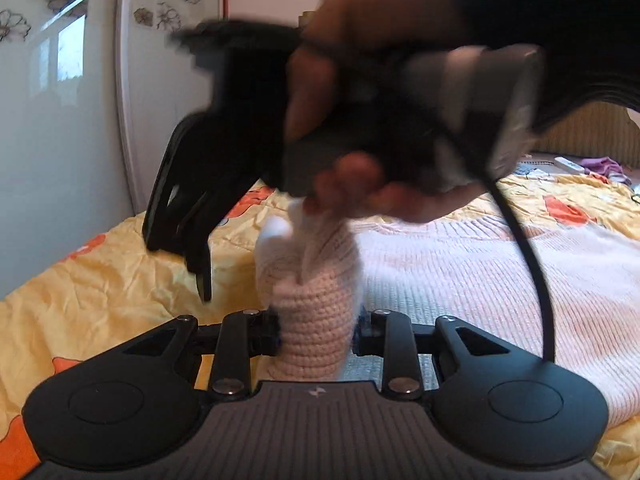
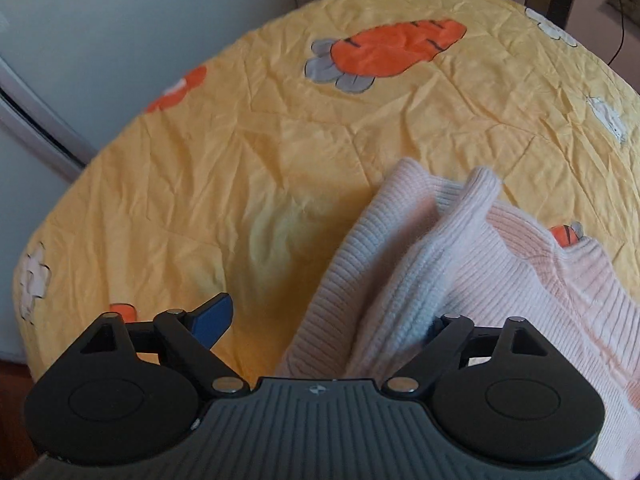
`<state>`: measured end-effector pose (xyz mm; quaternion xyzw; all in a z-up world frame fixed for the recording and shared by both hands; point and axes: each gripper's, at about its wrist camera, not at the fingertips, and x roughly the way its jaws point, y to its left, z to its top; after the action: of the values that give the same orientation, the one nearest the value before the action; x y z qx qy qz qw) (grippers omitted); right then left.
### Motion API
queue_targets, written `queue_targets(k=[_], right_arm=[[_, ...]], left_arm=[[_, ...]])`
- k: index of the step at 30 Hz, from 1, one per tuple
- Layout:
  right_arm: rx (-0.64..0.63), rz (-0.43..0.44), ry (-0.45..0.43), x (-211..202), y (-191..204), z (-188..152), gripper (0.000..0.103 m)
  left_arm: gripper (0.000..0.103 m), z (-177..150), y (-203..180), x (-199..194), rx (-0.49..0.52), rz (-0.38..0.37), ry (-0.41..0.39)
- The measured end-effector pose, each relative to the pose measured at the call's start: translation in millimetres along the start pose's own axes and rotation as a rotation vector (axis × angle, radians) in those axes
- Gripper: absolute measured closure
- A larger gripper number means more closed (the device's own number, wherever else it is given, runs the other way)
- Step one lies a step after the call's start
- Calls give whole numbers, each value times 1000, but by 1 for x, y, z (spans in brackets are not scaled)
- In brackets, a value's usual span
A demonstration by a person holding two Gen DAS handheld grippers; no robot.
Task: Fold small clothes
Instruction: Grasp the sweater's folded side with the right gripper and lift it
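Note:
A pale pink knit sweater [image 1: 480,280] lies spread on the yellow carrot-print bedspread [image 1: 100,292]. My left gripper [image 1: 316,332] is shut on a bunched, ribbed end of it that stands up between the pads. Just above, a hand holds my right gripper [image 1: 180,252], blurred, with its fingers pointing down to the left of that bunch. In the right wrist view, the right gripper [image 2: 326,324] stands open over the bed. The sweater's folded edge [image 2: 420,264] lies loosely between the jaws, against the right finger. The blue pad [image 2: 212,320] on the left touches nothing.
A white wardrobe door [image 1: 60,100] with flower prints stands left of the bed. A black cable [image 1: 536,272] hangs from the right gripper across the sweater. A remote [image 1: 568,165] and a purple cloth [image 1: 604,166] lie far back. The bed's edge [image 2: 52,216] curves left.

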<state>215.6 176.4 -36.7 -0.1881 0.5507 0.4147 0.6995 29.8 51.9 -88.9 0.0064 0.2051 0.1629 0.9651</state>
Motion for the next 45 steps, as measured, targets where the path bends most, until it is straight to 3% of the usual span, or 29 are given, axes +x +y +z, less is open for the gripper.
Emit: queue_targets(k=[2,5,7,8,9,11,17,29,37,45], right_arm=[[-49,-60,42,14,9,1,16],[-88,-83,31,19,15,-1,19],[-131,-93,12,15,12,-7,34],[-150,-122,-12,11,8,-11,60],[-153,-132,-25,7,2,-12,72],[-104,-55,-41,-2,-19,-12,75],[-76,5,-114,-23,-35,-24,78],[13,92,-247,-82,-87,-59,78],[83,88,-318,-125,-138,-99,78],[146,75,-352,-148,-187,-152,78]], left_arm=[[74,0,-1,0,4,-2,3],[74,0,0,1,-3,-6,7],[74,1,2,1,-3,-10,3],[74,0,1,0,5,-12,-5],[74,0,-1,-1,19,-14,-15],[74,0,-5,-3,43,-17,-26],[74,12,-5,-7,38,-40,-36],[73,32,-59,-26,131,-113,-105],[73,40,-110,-36,192,-195,-141],[73,35,-154,-39,248,-268,-125]])
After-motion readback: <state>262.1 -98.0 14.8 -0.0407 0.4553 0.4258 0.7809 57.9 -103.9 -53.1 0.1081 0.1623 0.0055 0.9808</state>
